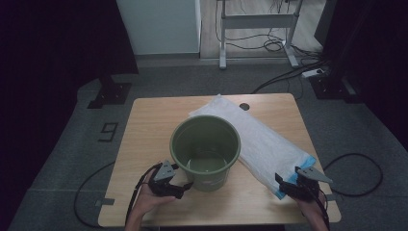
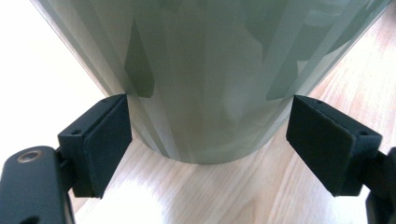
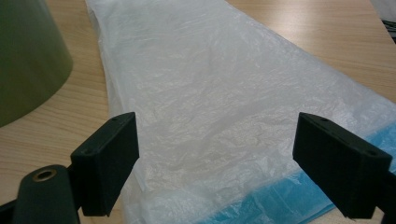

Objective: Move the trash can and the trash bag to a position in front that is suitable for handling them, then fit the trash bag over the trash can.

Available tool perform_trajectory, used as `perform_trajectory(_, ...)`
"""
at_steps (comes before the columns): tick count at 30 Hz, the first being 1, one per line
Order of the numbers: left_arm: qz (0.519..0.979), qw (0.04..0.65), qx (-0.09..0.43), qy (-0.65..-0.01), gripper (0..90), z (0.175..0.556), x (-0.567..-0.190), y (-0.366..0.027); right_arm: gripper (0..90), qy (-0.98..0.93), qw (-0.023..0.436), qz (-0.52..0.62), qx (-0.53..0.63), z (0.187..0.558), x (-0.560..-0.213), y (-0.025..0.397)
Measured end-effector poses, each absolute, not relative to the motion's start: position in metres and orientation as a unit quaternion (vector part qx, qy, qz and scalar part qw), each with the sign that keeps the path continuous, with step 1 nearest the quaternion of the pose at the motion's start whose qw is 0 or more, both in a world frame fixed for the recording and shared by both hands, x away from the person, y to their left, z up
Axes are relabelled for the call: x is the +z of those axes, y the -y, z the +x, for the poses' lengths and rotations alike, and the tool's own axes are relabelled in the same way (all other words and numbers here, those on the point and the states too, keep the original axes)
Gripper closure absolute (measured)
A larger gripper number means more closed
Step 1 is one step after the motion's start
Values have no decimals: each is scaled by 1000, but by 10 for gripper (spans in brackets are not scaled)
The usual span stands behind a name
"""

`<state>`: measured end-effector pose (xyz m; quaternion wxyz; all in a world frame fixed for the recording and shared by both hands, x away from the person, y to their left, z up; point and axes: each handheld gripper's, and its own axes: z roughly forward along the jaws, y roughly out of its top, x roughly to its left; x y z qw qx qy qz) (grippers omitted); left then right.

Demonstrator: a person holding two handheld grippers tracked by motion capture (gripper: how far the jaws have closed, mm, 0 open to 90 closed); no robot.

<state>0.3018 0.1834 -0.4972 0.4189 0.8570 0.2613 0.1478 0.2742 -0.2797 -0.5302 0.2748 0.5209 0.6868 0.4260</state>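
A green plastic bucket [image 1: 205,148] stands upright in the middle of the wooden table [image 1: 144,144], seemingly with nothing inside. A flat white plastic bag [image 1: 260,139] with a blue band at its near end lies to the bucket's right, running back behind it. My left gripper [image 1: 179,185] is open at the bucket's near left base; its pads [image 2: 109,144] stand wide on either side of the bucket wall [image 2: 210,79]. My right gripper [image 1: 287,185] is open at the bag's blue end, its jaws spread above the bag [image 3: 210,107] and its blue band [image 3: 275,200].
The bucket's side [image 3: 23,60] stands close to the left of the right gripper. A dark round hole [image 1: 244,106] sits near the table's far edge. Cables [image 1: 356,168] lie on the grey floor around the table, with a desk frame [image 1: 255,29] further back.
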Motion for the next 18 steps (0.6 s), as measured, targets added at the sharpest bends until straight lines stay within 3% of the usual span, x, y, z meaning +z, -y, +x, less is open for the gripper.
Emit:
perform_trajectory(6, 852, 411, 163, -280, 140, 298, -503, -183, 140, -687, 278, 519, 427, 274, -530, 279)
perform_trajectory(18, 822, 414, 181, -348, 141, 283, -504, -241, 161, -703, 259, 505, 427, 281, -520, 249)
